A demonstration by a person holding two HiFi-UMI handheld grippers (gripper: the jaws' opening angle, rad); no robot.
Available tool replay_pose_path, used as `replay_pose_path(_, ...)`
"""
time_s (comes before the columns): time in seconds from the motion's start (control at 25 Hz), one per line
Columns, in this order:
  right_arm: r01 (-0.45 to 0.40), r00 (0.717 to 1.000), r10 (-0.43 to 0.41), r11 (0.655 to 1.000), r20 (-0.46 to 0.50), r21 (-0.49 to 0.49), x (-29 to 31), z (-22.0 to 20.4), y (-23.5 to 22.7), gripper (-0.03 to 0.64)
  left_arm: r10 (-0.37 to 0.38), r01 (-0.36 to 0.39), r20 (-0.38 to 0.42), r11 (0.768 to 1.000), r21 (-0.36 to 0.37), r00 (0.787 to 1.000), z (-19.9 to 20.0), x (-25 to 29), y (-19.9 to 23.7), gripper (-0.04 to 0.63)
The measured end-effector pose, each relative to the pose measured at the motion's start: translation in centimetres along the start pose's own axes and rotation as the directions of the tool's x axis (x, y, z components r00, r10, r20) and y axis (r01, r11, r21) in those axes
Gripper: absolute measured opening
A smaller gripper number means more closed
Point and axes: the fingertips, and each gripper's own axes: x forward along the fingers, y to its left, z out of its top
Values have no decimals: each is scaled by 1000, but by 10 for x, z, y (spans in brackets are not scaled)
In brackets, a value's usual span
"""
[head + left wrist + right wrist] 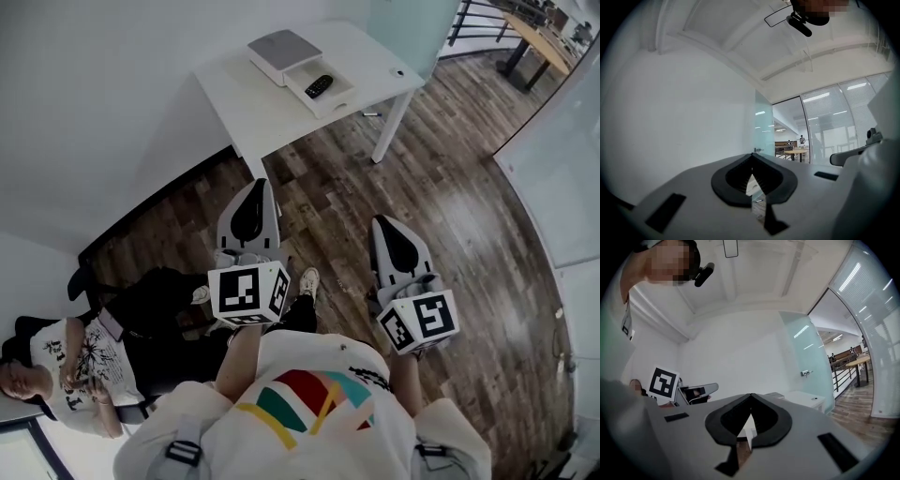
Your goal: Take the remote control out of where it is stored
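Note:
A black remote control (318,86) lies in the open drawer (336,101) of a flat white box (281,52) on a white table (272,117), far ahead in the head view. Both grippers are held level over the wooden floor, well short of the table. The left gripper (255,185) has its jaws together with nothing between them, and its tips (752,154) meet in its own view. The right gripper (382,221) is also shut and empty (751,394). The right gripper view shows the table (806,399) beyond the jaws.
A person sits on a dark chair at the lower left (75,361), close to the left gripper. A small dark object (398,73) lies near the table's right corner. A glass wall runs along the right, and a wooden table (539,42) stands behind a railing.

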Motion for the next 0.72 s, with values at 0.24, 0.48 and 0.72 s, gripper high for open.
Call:
replay_pose_path(0.24,-15,1000,15,1000,-21,22,82,2,-19,0,21,-21,-12,1000,8,1000,-2,64,47,8)
replay_pose_path(0.48,-22,999,23,999,-30,33,151,2,-33,0,50,-50,3,999,16,999,0,117,92,8)
replay_pose_path(0.72,-8,998,9,1000,-67,20,191,-3,-45,0,59,-59,10,998,6,998,1,152,117,6)
